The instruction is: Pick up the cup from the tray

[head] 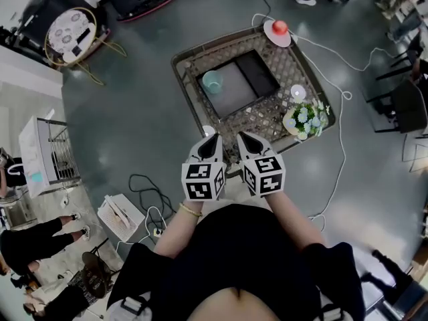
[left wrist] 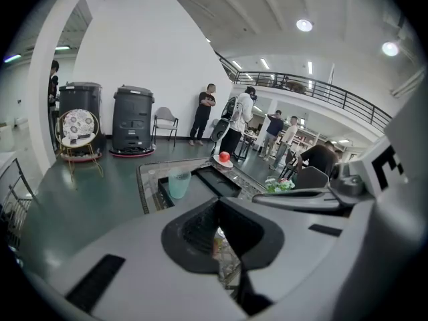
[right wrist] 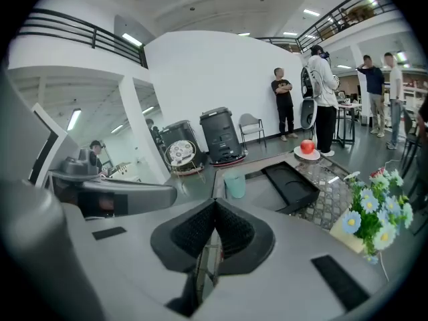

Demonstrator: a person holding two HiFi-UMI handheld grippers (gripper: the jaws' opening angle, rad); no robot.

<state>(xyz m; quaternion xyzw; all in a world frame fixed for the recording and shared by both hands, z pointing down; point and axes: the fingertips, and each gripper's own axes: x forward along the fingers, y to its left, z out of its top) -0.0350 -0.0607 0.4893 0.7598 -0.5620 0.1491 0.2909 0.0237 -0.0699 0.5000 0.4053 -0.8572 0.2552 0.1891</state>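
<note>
A pale teal cup (head: 212, 81) stands upright on the left corner of a grey tray (head: 238, 89), which lies beside a black tray (head: 258, 72) on a lattice-topped low table (head: 267, 116). My left gripper (head: 212, 139) and right gripper (head: 245, 137) hover side by side over the table's near edge, well short of the cup. Both are shut and hold nothing. The left gripper view has the cup (left wrist: 179, 183) ahead and left of the shut jaws (left wrist: 217, 227). In the right gripper view the cup (right wrist: 235, 185) stands ahead of the shut jaws (right wrist: 214, 233).
A red apple on a plate (head: 279, 28) sits at the table's far corner. A pot of flowers (head: 305, 118) and a small white round thing (head: 298, 92) stand at its right side. Cables (head: 338, 122) run over the floor. Black bins (left wrist: 133, 120) and several people (left wrist: 205, 112) stand beyond.
</note>
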